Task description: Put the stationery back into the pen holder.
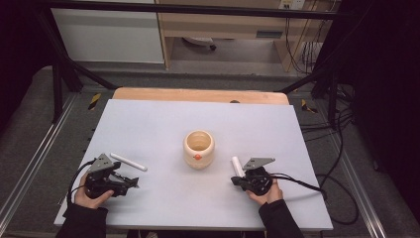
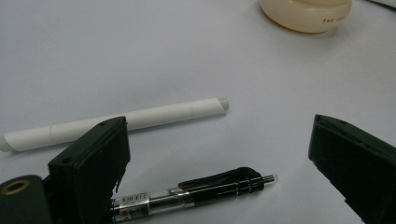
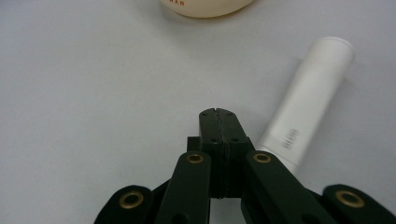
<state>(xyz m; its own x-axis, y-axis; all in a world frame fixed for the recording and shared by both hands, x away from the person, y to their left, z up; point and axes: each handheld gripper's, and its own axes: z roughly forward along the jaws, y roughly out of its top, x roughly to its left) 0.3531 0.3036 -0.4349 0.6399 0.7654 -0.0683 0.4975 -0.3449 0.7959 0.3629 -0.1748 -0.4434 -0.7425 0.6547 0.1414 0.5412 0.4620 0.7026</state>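
Pale grey-blue sheeting covers the counter (image 1: 163, 124), which stands inside a dark metal frame on a grey floor with cables trailing at one side. Near its middle sits a cream cup (image 1: 198, 148) with a small orange mark on its front. To the cup's left and a little nearer the person lies a slim white pen (image 1: 128, 161), set on a slant. Just beyond that pen from the cup, the left tongs (image 1: 130, 184) rest low over the counter with their jaws spread wide; between them, in the left gripper view, lies a black and clear pen (image 2: 196, 193), untouched by the pads. To the cup's right a short white tube (image 1: 237, 166) lies close by. The right tongs (image 3: 218, 122) are closed on nothing, their tips just beside that tube.
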